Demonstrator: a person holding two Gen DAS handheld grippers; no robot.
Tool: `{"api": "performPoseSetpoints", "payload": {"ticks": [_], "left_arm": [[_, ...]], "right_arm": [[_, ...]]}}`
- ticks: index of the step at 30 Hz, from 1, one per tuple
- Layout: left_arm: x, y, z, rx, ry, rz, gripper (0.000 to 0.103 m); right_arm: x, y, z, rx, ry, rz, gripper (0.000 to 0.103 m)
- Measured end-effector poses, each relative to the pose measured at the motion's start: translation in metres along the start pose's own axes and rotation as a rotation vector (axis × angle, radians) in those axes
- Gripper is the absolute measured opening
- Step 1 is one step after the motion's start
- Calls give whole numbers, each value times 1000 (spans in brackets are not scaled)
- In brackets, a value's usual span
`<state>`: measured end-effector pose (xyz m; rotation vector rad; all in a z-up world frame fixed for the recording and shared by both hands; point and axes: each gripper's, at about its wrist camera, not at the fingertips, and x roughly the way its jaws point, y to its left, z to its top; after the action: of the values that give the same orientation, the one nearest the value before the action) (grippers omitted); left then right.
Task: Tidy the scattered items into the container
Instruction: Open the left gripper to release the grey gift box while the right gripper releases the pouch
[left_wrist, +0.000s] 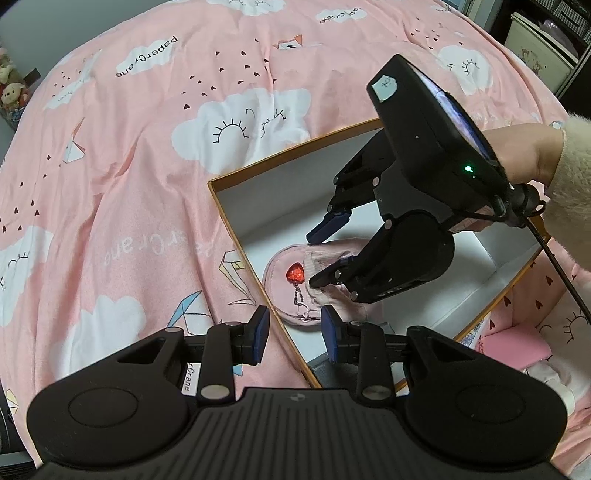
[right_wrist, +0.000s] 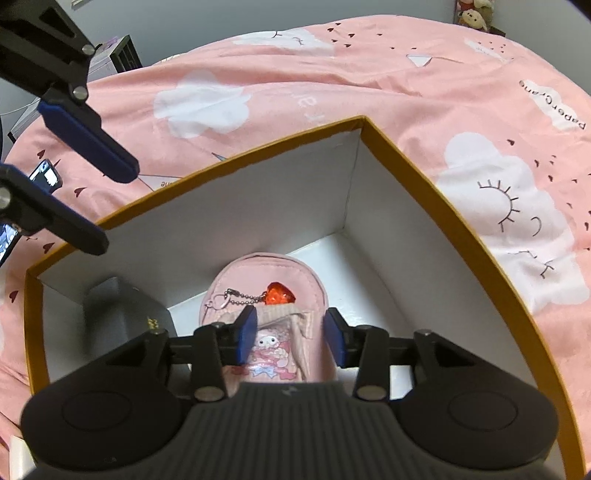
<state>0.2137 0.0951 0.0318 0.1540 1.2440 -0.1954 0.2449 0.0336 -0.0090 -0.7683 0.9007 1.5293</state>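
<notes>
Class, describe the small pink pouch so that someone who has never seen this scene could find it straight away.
On the pink cloud-print bedcover sits an open box, orange outside and white inside. The pink pouch lies on its floor, beside a dark grey box. Unlike that, it is soft and round-topped, with a red heart charm on a bead chain and a cartoon picture.

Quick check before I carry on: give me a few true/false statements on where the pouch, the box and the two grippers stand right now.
1. The pink pouch lies inside the box. True.
2. The right gripper is clamped on the pouch. False: its fingers stand apart above the pouch, not pressing on it.
3. A red heart charm hangs from the pouch by a chain. True.
4. The box sits on a bare wooden table. False: it rests on a pink bedcover printed with clouds.
5. The left gripper holds a second item. False: nothing is between its fingers; the box's near rim runs between them.
</notes>
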Motion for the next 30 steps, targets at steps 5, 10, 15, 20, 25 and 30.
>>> {"api": "performPoseSetpoints", "payload": {"ticks": [5,10,15,20,25,30], "left_arm": [[1,0,0,-1,1,-1,35],[1,1,0,-2,0,0,35],[1,1,-1,1,0,-1,35],[1,0,-1,1,-1,-1,35],[0,-2,-1,5,-4,-2,35],[-4,-10,0,15,-13,-4,35]], "right_arm": [[11,-2,7,-13,11,41,44],[11,14,5,-100,31,115,44],[12,21,6,-132,40,91,44],[9,26,6,-147,34,61,44],[-1,27,6,-144,16,34,43],[-17,33,3,-162,5,13,43]]}}
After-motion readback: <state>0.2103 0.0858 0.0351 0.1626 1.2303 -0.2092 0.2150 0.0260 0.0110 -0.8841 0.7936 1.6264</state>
